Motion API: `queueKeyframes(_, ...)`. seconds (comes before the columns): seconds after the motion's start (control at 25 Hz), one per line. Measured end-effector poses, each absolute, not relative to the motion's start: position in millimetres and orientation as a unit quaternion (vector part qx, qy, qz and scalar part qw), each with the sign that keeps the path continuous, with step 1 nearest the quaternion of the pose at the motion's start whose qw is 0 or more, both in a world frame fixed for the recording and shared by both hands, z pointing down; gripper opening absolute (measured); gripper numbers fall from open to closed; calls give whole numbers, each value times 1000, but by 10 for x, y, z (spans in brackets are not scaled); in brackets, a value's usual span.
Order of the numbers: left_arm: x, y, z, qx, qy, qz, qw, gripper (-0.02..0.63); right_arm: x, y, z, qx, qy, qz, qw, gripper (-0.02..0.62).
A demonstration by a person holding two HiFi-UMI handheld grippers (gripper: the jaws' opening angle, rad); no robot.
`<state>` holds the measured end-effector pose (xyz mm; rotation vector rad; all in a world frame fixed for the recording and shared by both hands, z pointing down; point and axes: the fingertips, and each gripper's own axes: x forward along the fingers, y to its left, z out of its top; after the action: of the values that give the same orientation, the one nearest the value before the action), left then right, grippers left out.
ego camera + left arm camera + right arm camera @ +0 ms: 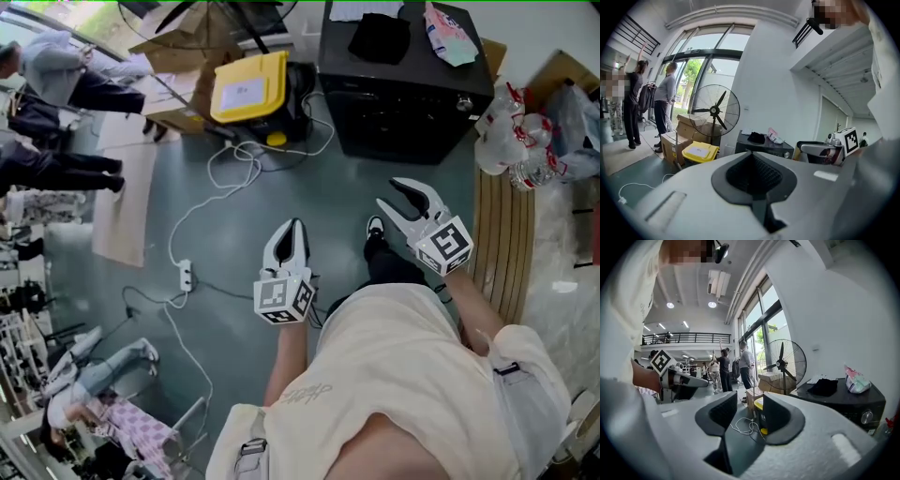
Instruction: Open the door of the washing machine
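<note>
The washing machine [403, 89] is a black box on the floor ahead of me, with a black cloth [380, 37] and a pink packet [448, 33] on its top. It also shows in the left gripper view as the washing machine [764, 146] and in the right gripper view as the washing machine [851, 401], with a silver knob [866, 417] on its front. My left gripper [292, 230] hangs in the air short of it, jaws shut on nothing. My right gripper [392, 194] is nearer the machine, clear of it, open and empty.
A yellow bin [248, 86] and cardboard boxes stand left of the machine, with a standing fan [714, 110] behind them. A white cable and power strip [186, 275] lie on the floor. Slatted wooden boards [506, 234] and plastic bags [516, 141] are at right. People stand far left.
</note>
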<state>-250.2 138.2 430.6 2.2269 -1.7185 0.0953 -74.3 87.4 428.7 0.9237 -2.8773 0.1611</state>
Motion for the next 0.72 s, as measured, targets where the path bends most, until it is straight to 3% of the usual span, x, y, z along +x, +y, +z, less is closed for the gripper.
queueKeyframes(0.44, -2395, -120, 4159, 800, -580, 32, 149, 17, -778, -333, 4409, 295, -953, 48, 55, 173)
queueKeyframes(0.72, -2372, -488, 4253, 797, -577, 56, 172, 17, -849, -818, 4542, 292, -952, 69, 51, 174)
